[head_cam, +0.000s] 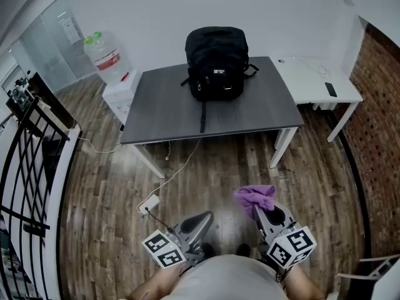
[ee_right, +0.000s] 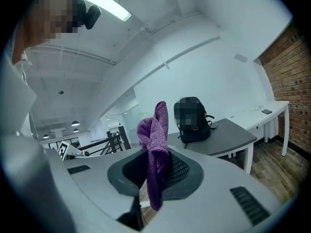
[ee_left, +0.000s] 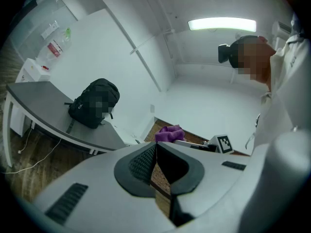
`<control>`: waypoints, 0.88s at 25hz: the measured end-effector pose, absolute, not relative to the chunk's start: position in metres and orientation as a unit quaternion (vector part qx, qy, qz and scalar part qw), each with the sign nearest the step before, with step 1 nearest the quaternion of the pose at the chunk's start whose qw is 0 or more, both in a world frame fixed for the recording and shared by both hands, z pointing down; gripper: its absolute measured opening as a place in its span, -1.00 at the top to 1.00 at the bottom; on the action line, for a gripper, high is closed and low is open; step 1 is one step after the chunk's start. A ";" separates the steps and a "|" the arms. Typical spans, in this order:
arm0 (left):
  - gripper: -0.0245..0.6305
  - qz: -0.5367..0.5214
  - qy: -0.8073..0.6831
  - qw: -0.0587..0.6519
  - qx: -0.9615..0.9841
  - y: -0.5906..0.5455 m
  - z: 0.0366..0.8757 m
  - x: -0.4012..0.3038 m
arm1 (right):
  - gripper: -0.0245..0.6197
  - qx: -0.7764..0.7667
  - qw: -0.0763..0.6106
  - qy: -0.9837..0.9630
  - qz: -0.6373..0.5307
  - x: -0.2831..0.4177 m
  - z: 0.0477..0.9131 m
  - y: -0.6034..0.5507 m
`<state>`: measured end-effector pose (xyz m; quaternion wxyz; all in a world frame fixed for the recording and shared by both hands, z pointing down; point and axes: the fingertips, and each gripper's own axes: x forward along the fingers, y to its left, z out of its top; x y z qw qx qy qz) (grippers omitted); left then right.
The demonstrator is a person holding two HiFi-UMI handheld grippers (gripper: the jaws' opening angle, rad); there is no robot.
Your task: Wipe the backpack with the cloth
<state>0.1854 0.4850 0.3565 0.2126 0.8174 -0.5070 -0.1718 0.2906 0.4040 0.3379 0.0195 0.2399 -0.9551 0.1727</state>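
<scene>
Shut tight with nothing between its jaws, the left gripper [head_cam: 201, 220] is held level over the wood floor [head_cam: 112, 192], well short of the table [head_cam: 162, 108] and in line with the middle of its near edge. Beside it, in line with the table's right part and equally far back from it, the right gripper [head_cam: 261, 210] has its jaws closed on the purple cloth [head_cam: 255, 196]. In the right gripper view the cloth [ee_right: 154, 135] is pinched between the pads, with a bunched end standing above them and a tail hanging below. Far to the left of the table runs a black railing [head_cam: 28, 161]. Just off the table's far left corner, a water bottle [head_cam: 106, 58] stands behind a small white cabinet [head_cam: 122, 92]. A white cable [head_cam: 178, 167] trails from under the table's near edge across the floor. The black backpack [head_cam: 215, 61] stands upright on the table at its far edge, right of the middle and close to the wall. One strap lies forward across the top toward the near edge. Neither gripper is near it. Touching the table's right end is a white desk [head_cam: 312, 83] with a dark phone [head_cam: 330, 89] on it, and beyond that, farthest from the table, is a brick wall [head_cam: 378, 136].
</scene>
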 end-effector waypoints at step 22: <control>0.91 -0.180 -0.514 0.223 0.808 0.508 0.370 0.113 | 0.75 0.310 0.091 -0.916 0.239 0.247 0.387 0.407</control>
